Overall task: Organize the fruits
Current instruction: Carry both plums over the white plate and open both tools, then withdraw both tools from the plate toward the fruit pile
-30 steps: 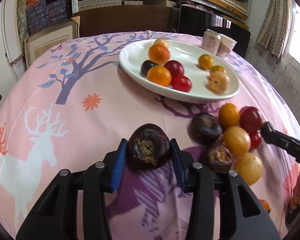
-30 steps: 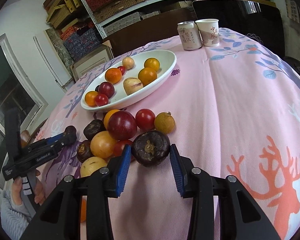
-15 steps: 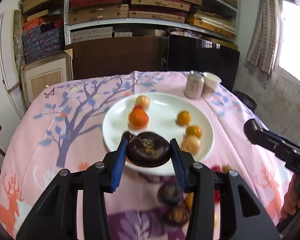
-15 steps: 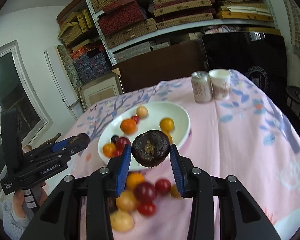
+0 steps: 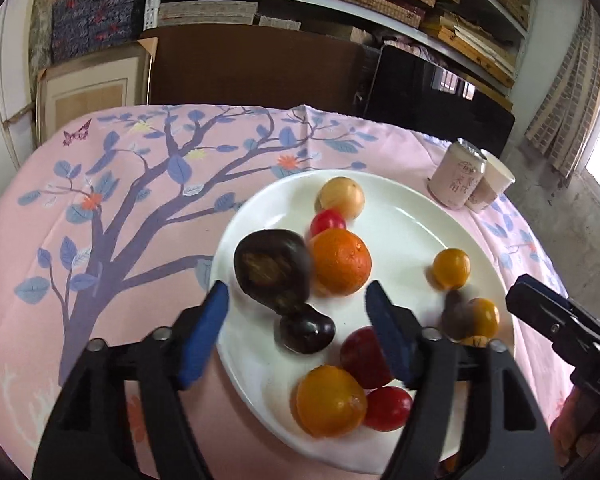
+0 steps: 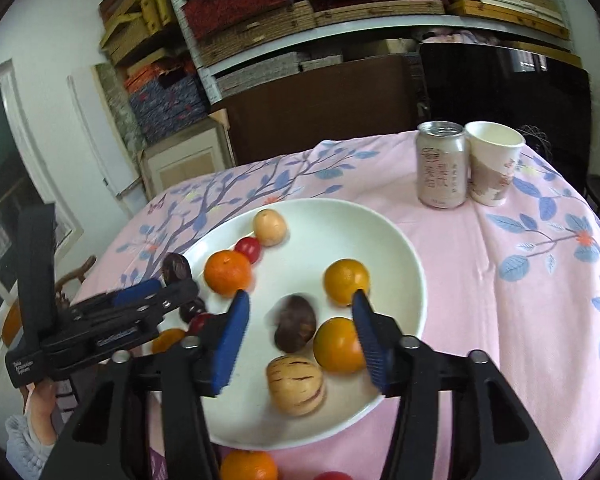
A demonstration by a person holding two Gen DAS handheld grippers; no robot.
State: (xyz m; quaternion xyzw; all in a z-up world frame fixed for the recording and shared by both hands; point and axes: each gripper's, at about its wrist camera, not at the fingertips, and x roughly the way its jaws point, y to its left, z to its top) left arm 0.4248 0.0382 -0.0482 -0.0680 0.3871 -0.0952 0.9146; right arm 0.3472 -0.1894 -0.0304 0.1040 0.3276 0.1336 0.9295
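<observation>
Plate (image 5: 400,208) rim lies just beyond your left gripper (image 5: 296,328); bare dish spreads toward the can (image 5: 456,178). Both grippers' jaws are opening, nothing pinched: left mangosteen (image 5: 272,268) sits blurred, stem end facing you; right mangosteen (image 6: 296,324) beyond your right gripper (image 6: 300,332), long axis upright.

Pink drink can (image 6: 441,166) beside paper cup (image 6: 494,162), tree-print tablecloth (image 6: 540,280), stacked shelves (image 6: 340,4)

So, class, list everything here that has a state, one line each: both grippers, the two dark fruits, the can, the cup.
Left gripper: jaws opening, empty.
Right gripper: jaws opening, empty.
Dark purple fruit: released, blurred.
Brown round fruit: released, over white plate.
Pink drink can: upright.
Paper cup: upright.
</observation>
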